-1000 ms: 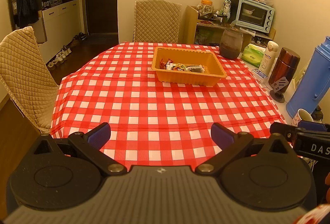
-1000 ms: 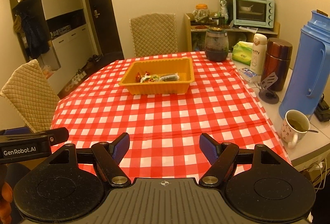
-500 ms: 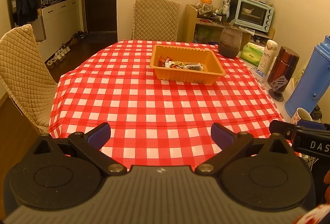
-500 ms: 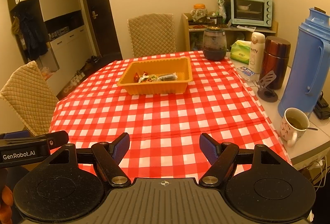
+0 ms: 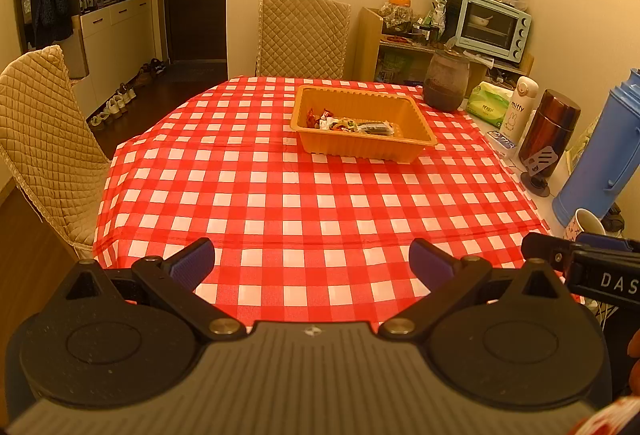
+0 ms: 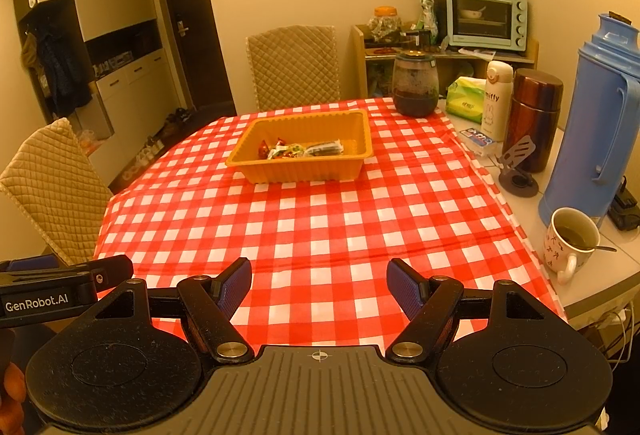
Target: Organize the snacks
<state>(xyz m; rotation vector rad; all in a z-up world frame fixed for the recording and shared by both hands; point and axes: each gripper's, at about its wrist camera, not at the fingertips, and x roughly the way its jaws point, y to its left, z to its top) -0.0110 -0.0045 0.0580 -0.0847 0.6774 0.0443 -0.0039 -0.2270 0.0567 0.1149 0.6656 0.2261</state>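
Note:
An orange plastic tray (image 5: pixel 362 151) (image 6: pixel 304 171) stands on the far half of the red-and-white checked tablecloth (image 5: pixel 304 203) (image 6: pixel 320 227). Several wrapped snacks (image 5: pixel 348 125) (image 6: pixel 300 149) lie in a row inside it. My left gripper (image 5: pixel 312 261) hovers open over the near table edge, far from the tray, with nothing between its fingers. My right gripper (image 6: pixel 319 285) hangs open beside it, also empty. Each gripper's side shows at the edge of the other's view.
On the right counter stand a blue thermos jug (image 6: pixel 592 123), a brown flask (image 6: pixel 534 119), a white bottle (image 6: pixel 496 99), a tissue pack (image 6: pixel 464 105), a mug of tea (image 6: pixel 570 243). A dark glass jar (image 6: pixel 414 83) sits behind the tray. Quilted chairs (image 5: pixel 302 35) (image 5: pixel 44 139) stand far and left.
Both views have shifted slightly, the tray sitting a little differently in frame. Both grippers stay open and empty, and nothing on the table has moved.

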